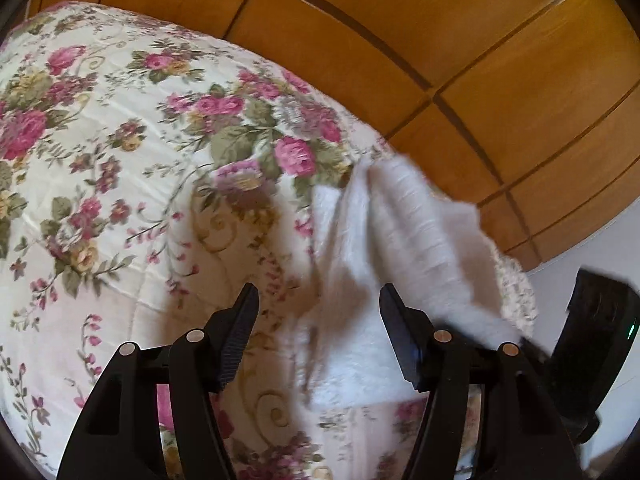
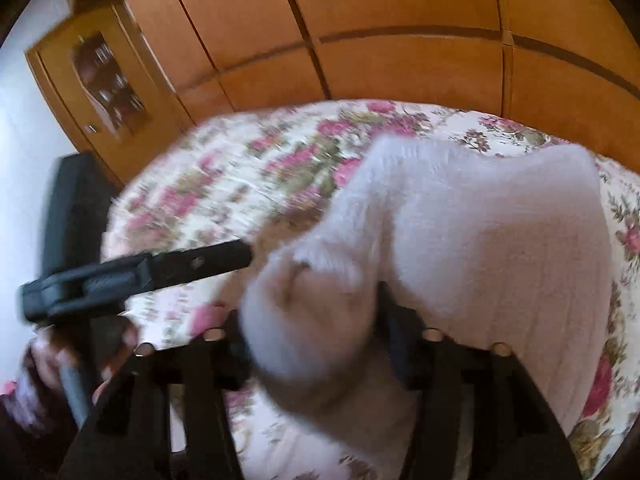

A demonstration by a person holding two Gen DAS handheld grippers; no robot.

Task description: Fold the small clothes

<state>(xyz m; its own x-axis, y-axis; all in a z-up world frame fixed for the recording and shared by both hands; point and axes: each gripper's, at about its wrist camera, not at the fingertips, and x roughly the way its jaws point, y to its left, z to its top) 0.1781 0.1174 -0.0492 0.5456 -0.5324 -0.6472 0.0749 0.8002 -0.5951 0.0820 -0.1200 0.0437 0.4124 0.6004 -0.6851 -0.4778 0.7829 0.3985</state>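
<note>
Cloth is what both cameras see most of: a fluffy white garment (image 2: 472, 248), ribbed and soft, lifted above a bed covered by a quilt (image 1: 120, 152) printed with pink roses and green leaves.

In the right wrist view the garment fills the middle and right of the picture. It bunches over the right gripper (image 2: 316, 336), and its folds hide the fingertips, so whether the jaws are closed on the cloth cannot be told for certain; the fabric sits right between the two black fingers and drapes over both. The picture is blurred.

In the left wrist view the left gripper (image 1: 318, 312) has its jaws spread wide with nothing between them. The quilt shows through the gap. The white garment (image 1: 404, 240) hangs just beyond and to the right of the right-hand finger, passing behind it, and trails down toward the quilt near the bed's right edge.

The right wrist view also catches the left gripper (image 2: 224, 258) from the side, reaching in from the left with its dark finger pointing at the garment's bunched end, close to it. A hand (image 2: 52, 364) grips the handle of that tool at the lower left.

Behind the bed stands a wardrobe (image 1: 460, 40) of orange-brown wood panels with dark seams. A small cabinet (image 2: 100, 80) with a glass door stands at the wardrobe's left end.
</note>
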